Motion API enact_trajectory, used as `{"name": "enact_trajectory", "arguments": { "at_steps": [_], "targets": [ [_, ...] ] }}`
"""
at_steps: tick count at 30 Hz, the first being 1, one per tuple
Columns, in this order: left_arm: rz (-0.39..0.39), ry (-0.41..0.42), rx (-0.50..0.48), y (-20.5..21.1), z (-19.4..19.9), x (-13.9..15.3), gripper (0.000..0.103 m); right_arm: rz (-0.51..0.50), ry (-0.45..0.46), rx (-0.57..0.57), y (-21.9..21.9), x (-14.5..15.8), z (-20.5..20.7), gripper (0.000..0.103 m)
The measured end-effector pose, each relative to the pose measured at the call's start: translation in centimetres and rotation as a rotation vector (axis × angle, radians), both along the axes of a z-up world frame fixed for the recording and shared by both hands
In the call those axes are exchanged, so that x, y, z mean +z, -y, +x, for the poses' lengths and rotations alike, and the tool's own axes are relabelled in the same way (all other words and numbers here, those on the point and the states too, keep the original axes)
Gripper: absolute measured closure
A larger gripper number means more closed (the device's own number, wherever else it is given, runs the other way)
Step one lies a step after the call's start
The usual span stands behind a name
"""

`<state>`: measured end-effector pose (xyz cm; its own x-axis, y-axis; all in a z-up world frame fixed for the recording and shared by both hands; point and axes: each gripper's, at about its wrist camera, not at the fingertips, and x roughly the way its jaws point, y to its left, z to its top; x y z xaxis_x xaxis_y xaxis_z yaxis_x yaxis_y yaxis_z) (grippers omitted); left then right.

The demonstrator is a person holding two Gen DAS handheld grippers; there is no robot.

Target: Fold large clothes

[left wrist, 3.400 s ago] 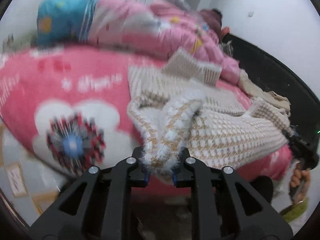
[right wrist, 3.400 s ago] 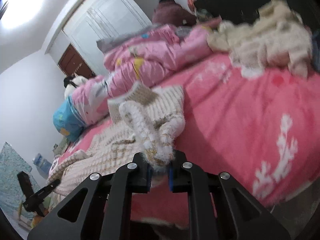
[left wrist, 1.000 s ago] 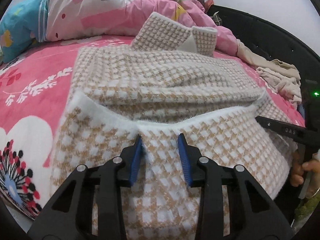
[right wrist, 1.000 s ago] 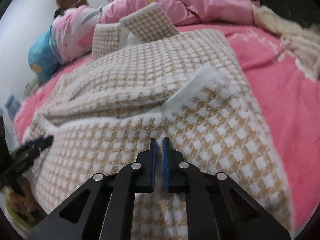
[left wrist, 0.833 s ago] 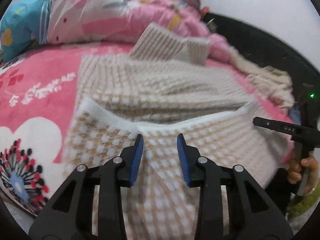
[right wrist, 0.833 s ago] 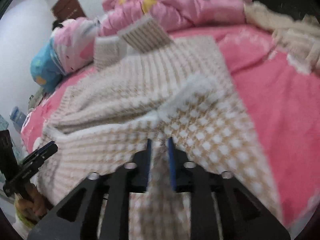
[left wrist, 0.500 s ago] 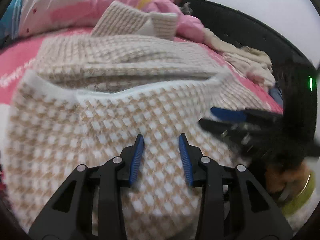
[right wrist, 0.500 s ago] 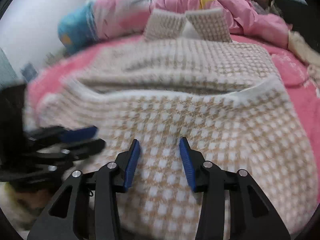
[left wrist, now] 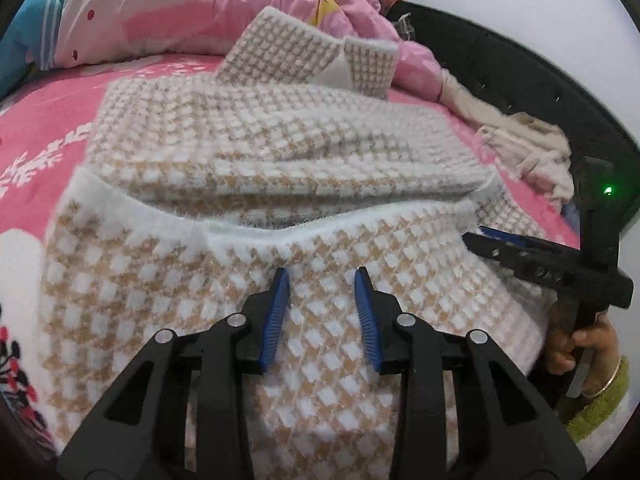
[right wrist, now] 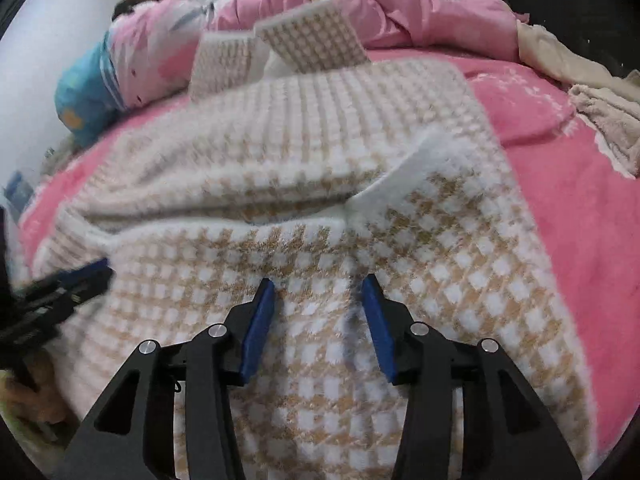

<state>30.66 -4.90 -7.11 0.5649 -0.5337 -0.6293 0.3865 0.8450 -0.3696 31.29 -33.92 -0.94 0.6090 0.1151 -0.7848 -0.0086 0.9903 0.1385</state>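
The sweater lies on the bed, hem half folded up over the body; both sets of tongs, left and right, hang just above it, released, nothing between the pads. To fold well, I judge, take both near corners together, carry them level, keep the white edge straight. No containers are in view.

Left gripper hangs over the near half of the sweater, tilted down, blue pads parted, nothing between them. Right gripper likewise over the sweater's near half, jaws apart and empty. Right hand grips its handle beside the sweater's edge.
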Motion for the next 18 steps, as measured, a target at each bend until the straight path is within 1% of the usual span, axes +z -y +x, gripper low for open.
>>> {"name": "enact_trajectory", "arguments": {
  "at_steps": [2,3,4,5,6,7,8,9,10,12,13,14,16,18],
  "targets": [
    [-0.019,0.021,0.037,-1.8,-0.6,1.0,0.07,-0.026,0.036,-0.049,1.6,1.1,-0.9,0.059],
    [-0.02,0.027,0.06,-2.4,-0.6,1.1,0.069,-0.041,0.027,-0.093,2.9,0.9,-0.8,0.059],
    [-0.009,0.021,0.102,-3.5,-0.3,0.9,0.068,-0.028,0.003,-0.117,3.9,0.1,-0.4,0.059],
    [-0.002,-0.011,0.139,-4.6,0.5,0.1,0.071,0.013,-0.024,-0.122,5.0,-1.2,0.1,0.065],
    [-0.038,-0.056,0.142,-5.5,1.1,-0.9,0.075,0.029,-0.028,-0.116,5.3,-1.9,0.1,0.066],
    [-0.085,-0.08,0.142,-6.2,1.7,-1.5,0.078,0.034,-0.023,-0.107,5.5,-2.1,0.1,0.066],
    [-0.113,-0.092,0.147,-6.7,1.9,-1.8,0.084,0.018,-0.021,-0.108,5.2,-1.5,0.0,0.066],
    [-0.128,-0.104,0.152,-7.1,2.0,-1.8,0.087,0.007,-0.02,-0.109,4.9,-1.0,-0.2,0.066],
    [-0.137,-0.11,0.153,-7.3,1.9,-1.6,0.088,0.011,-0.014,-0.115,4.6,0.1,-0.8,0.066],
    [-0.132,-0.1,0.177,-7.9,1.0,-0.6,0.084,0.029,0.004,-0.111,4.5,1.4,-2.3,0.064],
    [-0.117,-0.079,0.183,-8.1,0.2,0.1,0.076,0.027,0.027,-0.089,4.0,2.4,-3.7,0.064],
    [-0.106,-0.053,0.18,-8.2,-0.8,0.8,0.074,0.02,0.041,-0.068,3.4,3.1,-4.8,0.062],
    [-0.109,-0.007,0.135,-7.9,-2.7,2.1,0.072,0.014,0.047,-0.007,1.8,3.8,-6.6,0.06],
    [-0.099,0.029,0.068,-7.0,-4.7,2.8,0.067,-0.023,0.034,0.051,-0.2,3.3,-8.4,0.059]
  ]
}}
